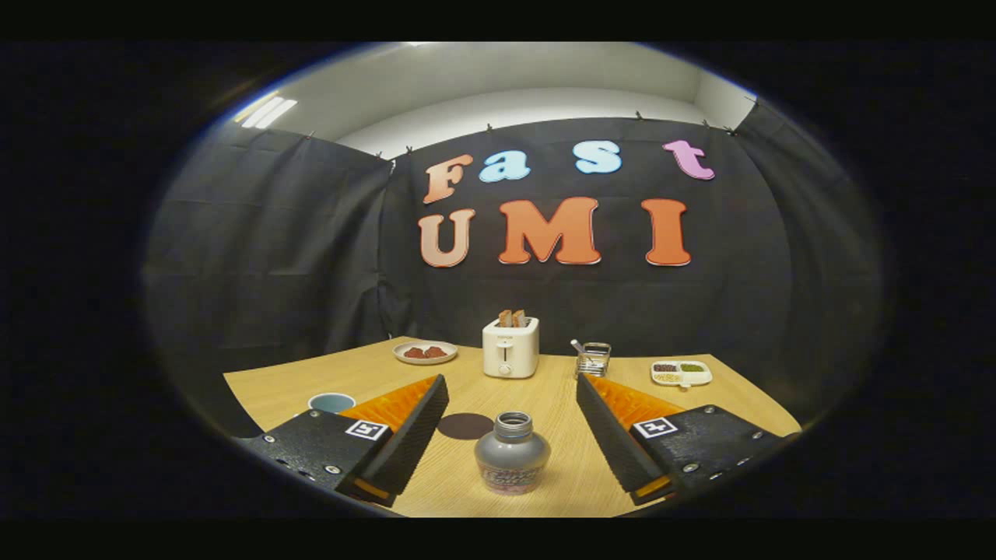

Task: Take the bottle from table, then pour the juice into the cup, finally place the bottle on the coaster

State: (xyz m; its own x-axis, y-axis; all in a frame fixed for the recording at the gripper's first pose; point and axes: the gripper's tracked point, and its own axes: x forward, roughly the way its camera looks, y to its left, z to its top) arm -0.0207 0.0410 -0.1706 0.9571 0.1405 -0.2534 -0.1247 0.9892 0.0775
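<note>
Jaws are spread wide on our gripper, touching nothing. We've got the bottle standing upright between the fingers near the bench's front edge, uncapped. The coaster sits just behind it; the cup is toward the left edge.

Even overhead light, bright ceiling fixture, sharp centre, strong fisheye bending at edges.
</note>
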